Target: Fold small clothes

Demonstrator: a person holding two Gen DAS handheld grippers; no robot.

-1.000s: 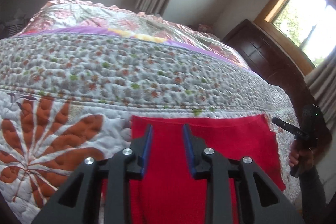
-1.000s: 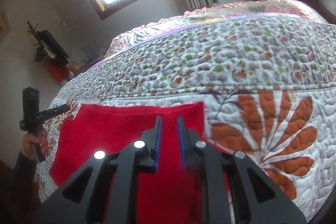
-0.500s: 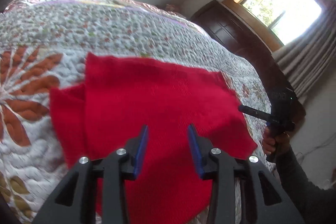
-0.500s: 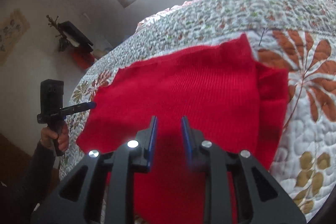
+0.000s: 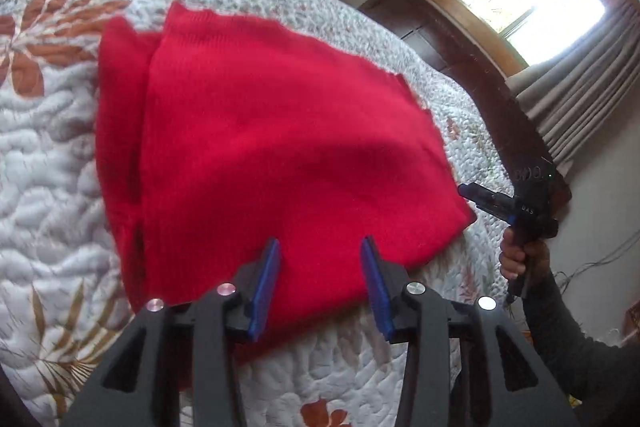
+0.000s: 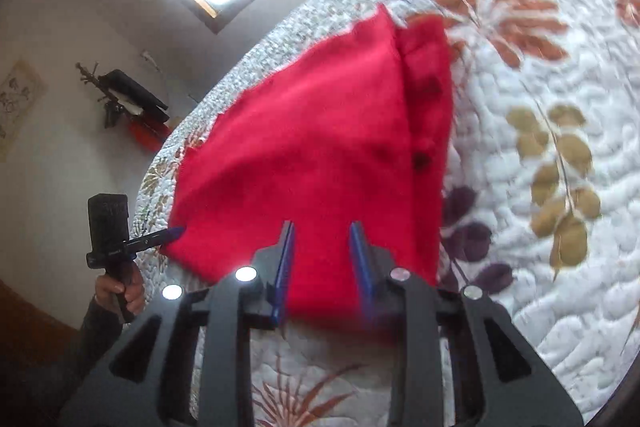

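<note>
- My left gripper [image 5: 320,279] hung with its jaws spread and empty above the near edge of the red garment [image 5: 280,147].
- My right gripper [image 6: 322,263] was likewise parted, gripping nothing.
- The garment lay flat on the quilt [image 5: 48,155], one side panel already doubled under the main layer.
- To fold it well, I judged each gripper should pinch a near corner through every layer, lift together and lay the edge level onto the far one.
- Uneven lifting would likely skew the knit.
</note>
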